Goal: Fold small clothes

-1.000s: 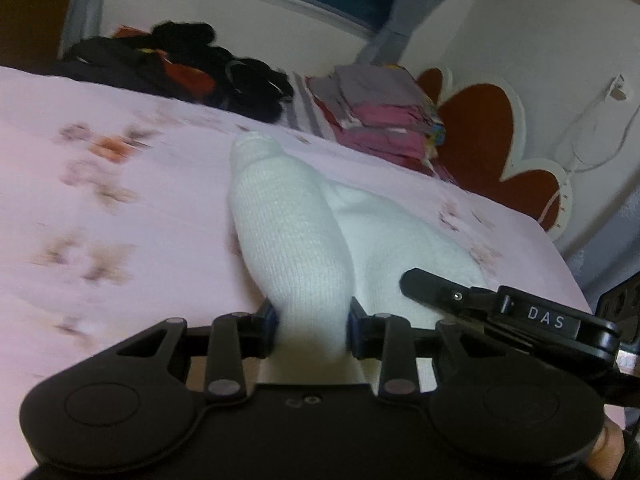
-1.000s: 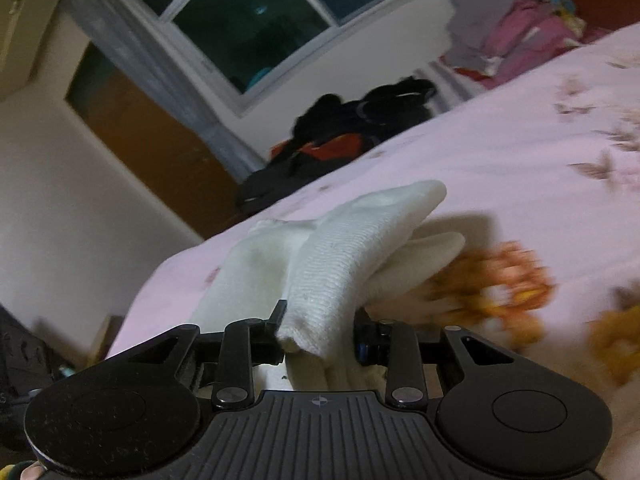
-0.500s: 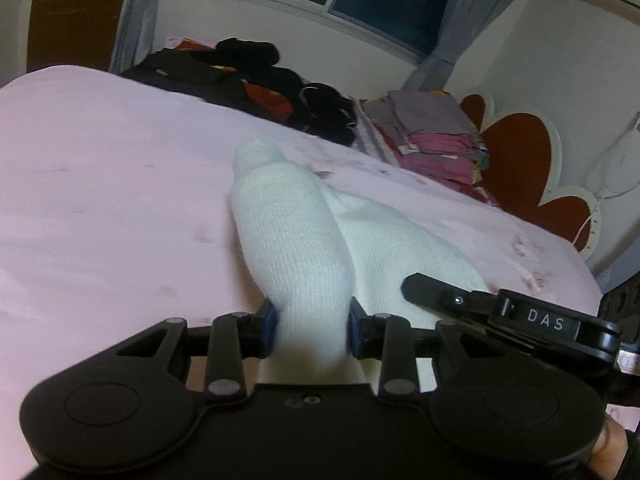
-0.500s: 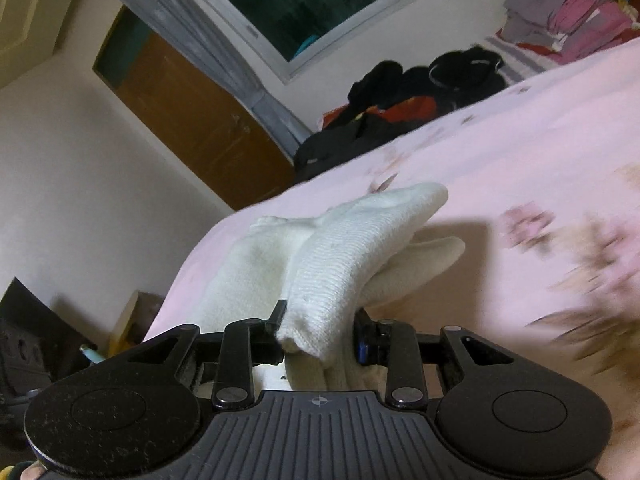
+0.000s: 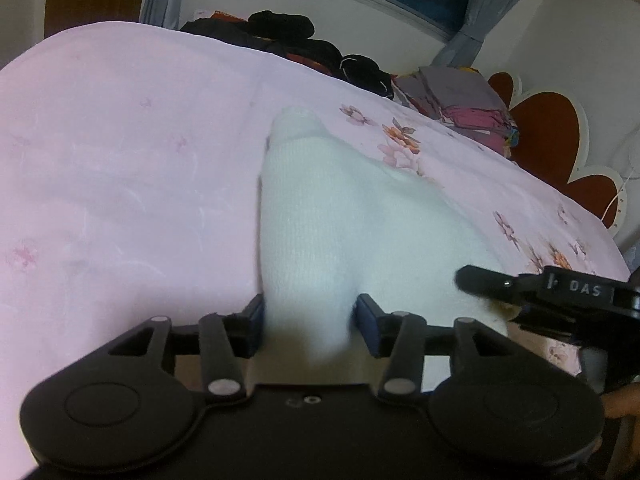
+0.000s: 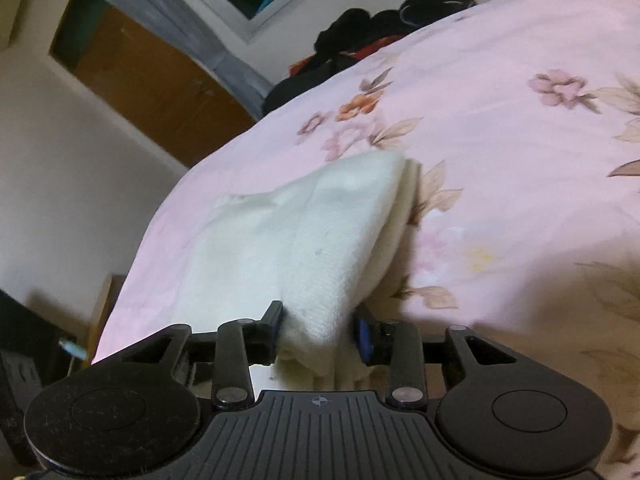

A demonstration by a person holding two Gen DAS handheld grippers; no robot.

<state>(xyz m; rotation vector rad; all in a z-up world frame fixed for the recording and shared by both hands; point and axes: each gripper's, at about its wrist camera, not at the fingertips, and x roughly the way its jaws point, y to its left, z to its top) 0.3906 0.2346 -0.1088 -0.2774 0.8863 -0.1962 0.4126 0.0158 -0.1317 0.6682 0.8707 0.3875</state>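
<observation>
A white knitted garment [image 5: 320, 216] hangs stretched between my two grippers over the pink flowered bedsheet [image 5: 120, 152]. My left gripper [image 5: 310, 320] is shut on one end of it. My right gripper [image 6: 318, 330] is shut on the other end [image 6: 320, 240], which looks doubled over in layers. The right gripper's black finger [image 5: 532, 286] shows at the right of the left wrist view, beside the cloth. The far tip of the cloth [image 5: 298, 124] points toward the bed's far side.
A pile of dark clothes and bags [image 5: 304, 40] lies at the far edge of the bed. A stack of folded pink and grey clothes [image 5: 464, 108] sits by the red heart-shaped headboard [image 5: 560, 148]. A wooden door [image 6: 140, 80] stands past the bed's left edge.
Both grippers have swung with the white garment across the bed and come lower toward the sheet. Their hold on the cloth has not changed.
</observation>
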